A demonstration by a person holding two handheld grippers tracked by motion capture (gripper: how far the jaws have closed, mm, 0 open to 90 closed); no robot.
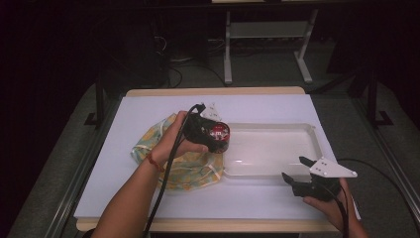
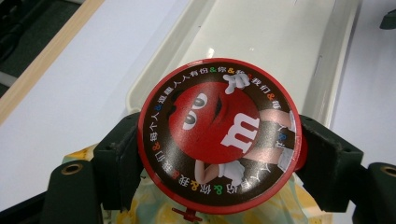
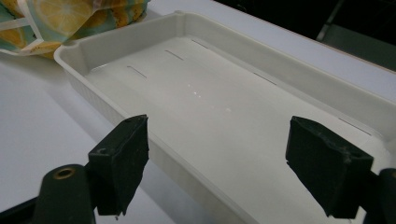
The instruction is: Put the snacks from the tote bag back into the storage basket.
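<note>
One round red-rimmed candy tin (image 2: 219, 135) clamped in left tool (image 2: 219, 154); right tool (image 3: 219, 168) jaws apart.

Tray (image 1: 307, 130) interior free; cloth bag (image 1: 148, 139) blocks left.

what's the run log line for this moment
left gripper: shut on tin, over tray end | right gripper: open, by tray | bag: on table
</note>
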